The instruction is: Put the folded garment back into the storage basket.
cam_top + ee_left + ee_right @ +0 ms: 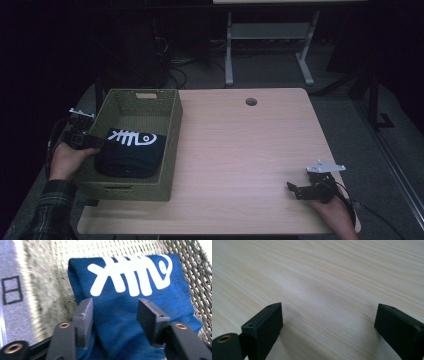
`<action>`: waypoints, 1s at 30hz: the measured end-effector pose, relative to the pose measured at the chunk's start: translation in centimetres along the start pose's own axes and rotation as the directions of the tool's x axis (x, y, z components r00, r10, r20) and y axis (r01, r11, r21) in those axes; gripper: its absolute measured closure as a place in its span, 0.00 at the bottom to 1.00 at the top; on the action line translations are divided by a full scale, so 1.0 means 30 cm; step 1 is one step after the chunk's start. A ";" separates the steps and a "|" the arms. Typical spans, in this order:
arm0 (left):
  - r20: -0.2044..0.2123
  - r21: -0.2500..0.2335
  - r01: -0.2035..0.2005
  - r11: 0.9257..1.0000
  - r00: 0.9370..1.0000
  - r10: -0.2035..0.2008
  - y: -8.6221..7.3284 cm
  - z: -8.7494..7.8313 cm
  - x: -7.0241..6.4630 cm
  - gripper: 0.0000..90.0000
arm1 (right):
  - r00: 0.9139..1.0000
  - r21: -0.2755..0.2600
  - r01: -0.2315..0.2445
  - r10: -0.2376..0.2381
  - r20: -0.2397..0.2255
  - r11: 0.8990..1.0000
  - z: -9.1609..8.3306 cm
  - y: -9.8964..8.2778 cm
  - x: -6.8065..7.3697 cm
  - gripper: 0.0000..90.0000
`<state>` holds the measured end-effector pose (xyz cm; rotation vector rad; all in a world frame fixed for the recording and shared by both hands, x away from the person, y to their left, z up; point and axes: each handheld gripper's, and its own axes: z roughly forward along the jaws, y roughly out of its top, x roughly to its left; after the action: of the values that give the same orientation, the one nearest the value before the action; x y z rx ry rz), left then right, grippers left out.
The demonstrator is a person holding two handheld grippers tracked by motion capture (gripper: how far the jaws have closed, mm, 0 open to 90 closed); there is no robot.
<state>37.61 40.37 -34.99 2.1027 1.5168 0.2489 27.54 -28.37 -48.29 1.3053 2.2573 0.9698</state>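
Left gripper view: my jaws stand parted over the folded blue shirt (130,315) in the basket (192,270); next, withdraw upward.

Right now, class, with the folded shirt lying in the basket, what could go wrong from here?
1. The left gripper's open jaws straddle the folded blue shirt with a white fishbone print; pulling away could snag and unfold it.
2. That hand reaches over the green woven basket's wall and might drag it.
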 end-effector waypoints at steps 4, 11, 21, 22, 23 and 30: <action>0.016 -0.010 -0.008 1.000 1.000 0.008 -0.003 -0.012 -0.005 0.41 | 1.000 0.000 -0.001 0.001 0.000 1.000 0.000 0.000 0.000 0.09; 0.027 -0.048 -0.032 0.998 0.999 0.034 0.006 -0.019 -0.031 0.25 | 1.000 -0.002 0.002 -0.002 0.002 1.000 0.000 0.000 -0.001 0.09; 0.018 -0.077 -0.069 0.995 0.997 0.071 0.030 -0.015 -0.088 0.15 | 1.000 0.000 -0.002 0.002 0.001 1.000 0.000 0.000 0.000 0.09; 0.018 -0.082 -0.071 0.994 0.997 0.073 0.033 -0.015 -0.096 0.15 | 1.000 0.000 -0.002 0.002 0.001 1.000 0.000 0.000 0.000 0.09; 0.020 -0.086 -0.074 0.994 0.997 0.076 0.035 -0.015 -0.101 0.15 | 1.000 0.000 -0.002 0.002 0.001 1.000 0.000 0.000 0.000 0.09; 0.039 -0.121 -0.106 0.987 0.993 0.111 0.051 -0.018 -0.160 0.15 | 1.000 0.000 -0.001 0.001 0.001 1.000 0.000 0.000 0.000 0.09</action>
<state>36.96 35.77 -33.00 2.0852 1.3299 0.3208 27.53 -28.38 -48.29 1.3075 2.2564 0.9691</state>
